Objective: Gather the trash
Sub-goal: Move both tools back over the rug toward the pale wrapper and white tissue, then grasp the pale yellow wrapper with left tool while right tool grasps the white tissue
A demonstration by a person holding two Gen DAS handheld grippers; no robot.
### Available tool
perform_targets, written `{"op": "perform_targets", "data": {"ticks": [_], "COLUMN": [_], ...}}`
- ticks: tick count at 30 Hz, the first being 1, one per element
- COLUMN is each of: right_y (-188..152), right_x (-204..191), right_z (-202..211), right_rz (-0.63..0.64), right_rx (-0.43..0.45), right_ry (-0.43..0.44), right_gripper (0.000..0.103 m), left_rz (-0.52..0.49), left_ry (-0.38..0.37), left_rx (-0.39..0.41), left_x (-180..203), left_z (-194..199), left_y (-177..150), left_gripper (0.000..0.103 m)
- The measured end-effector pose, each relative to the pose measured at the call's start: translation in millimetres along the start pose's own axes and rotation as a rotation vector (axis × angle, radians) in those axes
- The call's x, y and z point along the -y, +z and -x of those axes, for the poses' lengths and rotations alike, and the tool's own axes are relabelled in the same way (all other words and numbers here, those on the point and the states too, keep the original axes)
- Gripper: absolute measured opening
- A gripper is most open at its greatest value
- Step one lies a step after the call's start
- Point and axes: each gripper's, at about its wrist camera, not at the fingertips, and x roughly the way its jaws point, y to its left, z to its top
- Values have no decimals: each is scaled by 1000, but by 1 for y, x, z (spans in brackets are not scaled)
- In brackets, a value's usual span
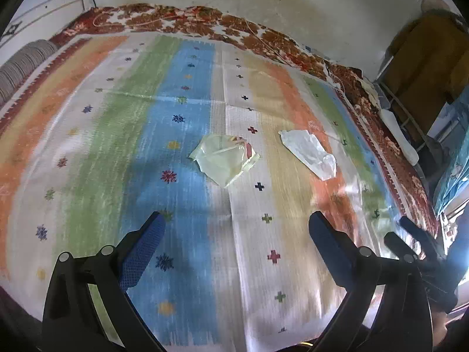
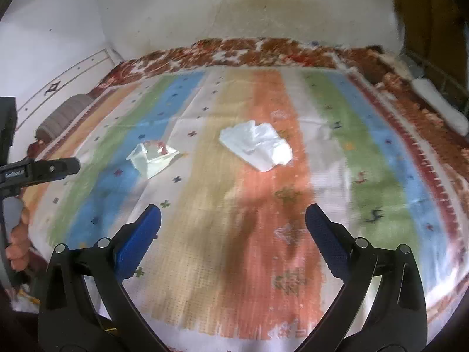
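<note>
Two pieces of trash lie on a striped mat. A clear yellowish plastic wrapper (image 1: 224, 160) lies on the blue and white stripes; it also shows in the right wrist view (image 2: 152, 158). A crumpled white plastic bag (image 1: 309, 152) lies to its right on the orange stripe and shows in the right wrist view (image 2: 258, 146). My left gripper (image 1: 236, 228) is open and empty, short of the wrapper. My right gripper (image 2: 233, 220) is open and empty, short of the white bag. The left gripper shows at the left edge of the right wrist view (image 2: 44, 170).
The striped mat (image 1: 146, 146) lies over a red floral blanket (image 1: 205, 20) against a stained wall. A grey bolster (image 1: 23, 64) sits at the far left. A white pillow (image 2: 439, 102) and a brown cupboard (image 1: 425, 58) stand at the right.
</note>
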Motion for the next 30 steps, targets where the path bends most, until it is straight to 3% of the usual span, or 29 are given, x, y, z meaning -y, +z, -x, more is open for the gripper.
{"op": "perform_targets", "data": {"ticks": [11,13,17,26,30], "right_y": [27,31,38,41,40], "right_x": [32,36,43,51,56], "right_z": [-44,-54,-69,-103,-115], "right_rz": [-39,-46,-66,-82,-88], "right_rx": [-23,-27,-24,-34,-35], "right_ry": [-5,-3,8,35,23], "right_gripper": [94,93,92,83,77], "left_rz": [55,80,122,159,115], "left_ry": [-92,-119,-177,-222,-181], "left_rx": [-54,-72,-96,-98,-57], "left_x": [-4,-7,-13,-18,-10], "left_z": [-38,-45,-60,-97,-109], "left_y": [20,23,31,36,31], "left_gripper": [85,77,77,70,70]}}
